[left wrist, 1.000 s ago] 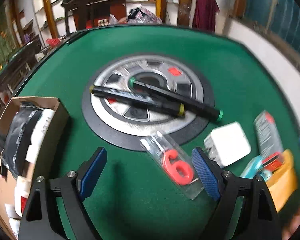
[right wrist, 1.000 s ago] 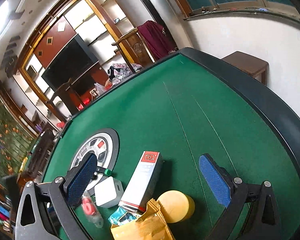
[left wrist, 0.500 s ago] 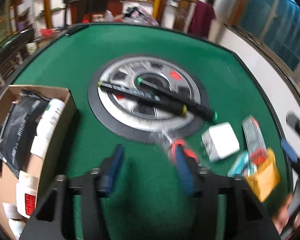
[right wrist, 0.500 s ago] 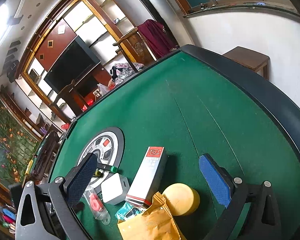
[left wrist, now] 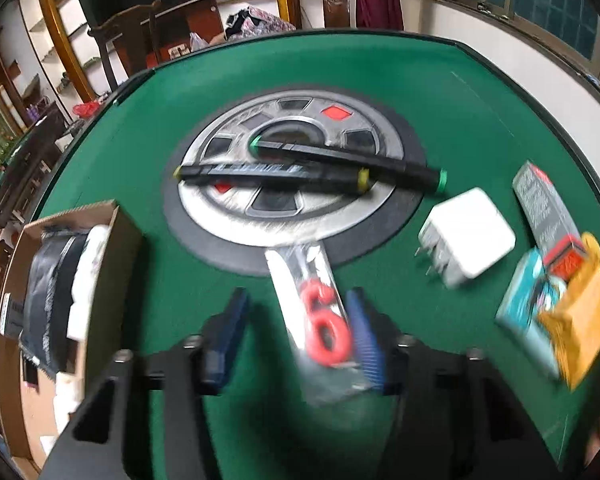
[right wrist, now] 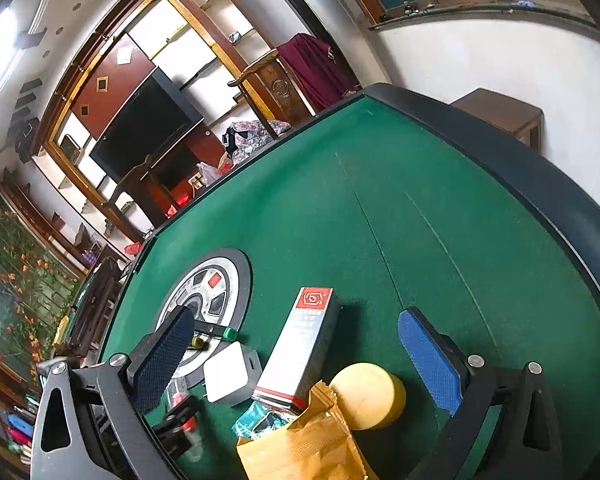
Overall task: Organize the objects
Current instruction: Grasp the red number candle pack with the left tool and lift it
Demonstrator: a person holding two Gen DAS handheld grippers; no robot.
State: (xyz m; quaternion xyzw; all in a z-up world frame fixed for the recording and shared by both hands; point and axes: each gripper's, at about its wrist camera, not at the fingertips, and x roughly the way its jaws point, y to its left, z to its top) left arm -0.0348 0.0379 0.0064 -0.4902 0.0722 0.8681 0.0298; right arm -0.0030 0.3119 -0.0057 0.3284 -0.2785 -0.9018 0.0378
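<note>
Left gripper (left wrist: 296, 330): half-open, straddling packet with red "6" (left wrist: 320, 320) on green worktop (left wrist: 440, 92) | right gripper (right wrist: 300, 360): wide open, empty | advice: centre packet, close squarely, carry to cardboard box (left wrist: 116, 224).

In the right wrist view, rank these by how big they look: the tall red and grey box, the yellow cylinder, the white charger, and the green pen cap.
Largest to smallest as they appear:
1. Tall red and grey box
2. Yellow cylinder and white charger, which look about alike, so I won't rank one over the other
3. Green pen cap, clearly smallest, though it lies farther from the camera
</note>
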